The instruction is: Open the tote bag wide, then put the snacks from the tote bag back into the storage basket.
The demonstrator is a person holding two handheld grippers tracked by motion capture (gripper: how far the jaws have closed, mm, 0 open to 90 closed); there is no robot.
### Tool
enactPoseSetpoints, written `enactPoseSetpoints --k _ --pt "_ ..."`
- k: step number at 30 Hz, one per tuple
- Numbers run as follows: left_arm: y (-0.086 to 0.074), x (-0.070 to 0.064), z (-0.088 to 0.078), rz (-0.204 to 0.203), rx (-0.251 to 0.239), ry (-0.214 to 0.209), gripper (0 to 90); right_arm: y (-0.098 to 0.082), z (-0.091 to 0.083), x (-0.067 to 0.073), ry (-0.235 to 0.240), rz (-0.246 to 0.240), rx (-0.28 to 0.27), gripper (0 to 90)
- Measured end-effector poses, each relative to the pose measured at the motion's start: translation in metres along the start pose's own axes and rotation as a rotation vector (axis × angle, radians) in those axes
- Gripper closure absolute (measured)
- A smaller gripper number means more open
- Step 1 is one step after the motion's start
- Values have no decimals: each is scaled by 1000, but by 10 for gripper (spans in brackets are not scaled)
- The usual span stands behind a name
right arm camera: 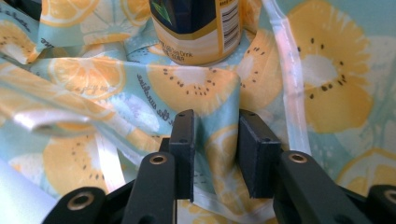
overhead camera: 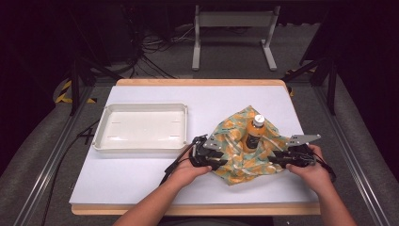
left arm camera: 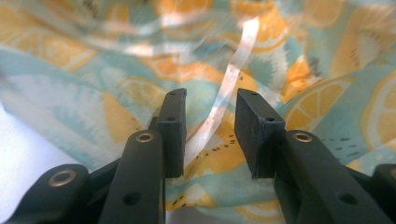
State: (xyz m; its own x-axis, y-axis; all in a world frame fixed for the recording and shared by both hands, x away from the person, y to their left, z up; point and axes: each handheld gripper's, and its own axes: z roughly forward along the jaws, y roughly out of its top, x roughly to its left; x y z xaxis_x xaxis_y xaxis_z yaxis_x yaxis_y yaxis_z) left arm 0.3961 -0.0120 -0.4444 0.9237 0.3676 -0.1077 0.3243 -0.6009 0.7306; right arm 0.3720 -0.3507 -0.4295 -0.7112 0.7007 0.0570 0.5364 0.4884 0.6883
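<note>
Counting: one orange juice bottle (overhead camera: 254, 133) on one citrus-print cloth (overhead camera: 231, 165), one white plastic tray (overhead camera: 141, 127); two grippers, left gripper (overhead camera: 210, 157) with jaws apart around cloth, right gripper (overhead camera: 280, 159) pinching a cloth fold.

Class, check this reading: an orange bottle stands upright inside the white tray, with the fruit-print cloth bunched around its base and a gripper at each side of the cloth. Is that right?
Not quite. The bottle stands upright on the fruit-print cloth, not inside the white tray, which lies apart to the left. The high view shows it. The left gripper and right gripper do flank the cloth.
</note>
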Motion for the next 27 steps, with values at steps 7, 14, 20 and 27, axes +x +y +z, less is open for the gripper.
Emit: enactPoseSetpoints --k 7,14,20,27 --pt "8 -4 -13 -1 -93 -29 582 -1 -3 -1 -3 4 -8 691" --pt "19 -3 -36 -7 -225 -110 504 -1 -3 0 0 1 -13 680" --pt "30 -2 -47 -11 -294 -106 494 -1 -6 0 0 -1 -34 668" --pt "44 -1 -51 -10 -325 -94 494 0 -10 1 7 5 -65 636"
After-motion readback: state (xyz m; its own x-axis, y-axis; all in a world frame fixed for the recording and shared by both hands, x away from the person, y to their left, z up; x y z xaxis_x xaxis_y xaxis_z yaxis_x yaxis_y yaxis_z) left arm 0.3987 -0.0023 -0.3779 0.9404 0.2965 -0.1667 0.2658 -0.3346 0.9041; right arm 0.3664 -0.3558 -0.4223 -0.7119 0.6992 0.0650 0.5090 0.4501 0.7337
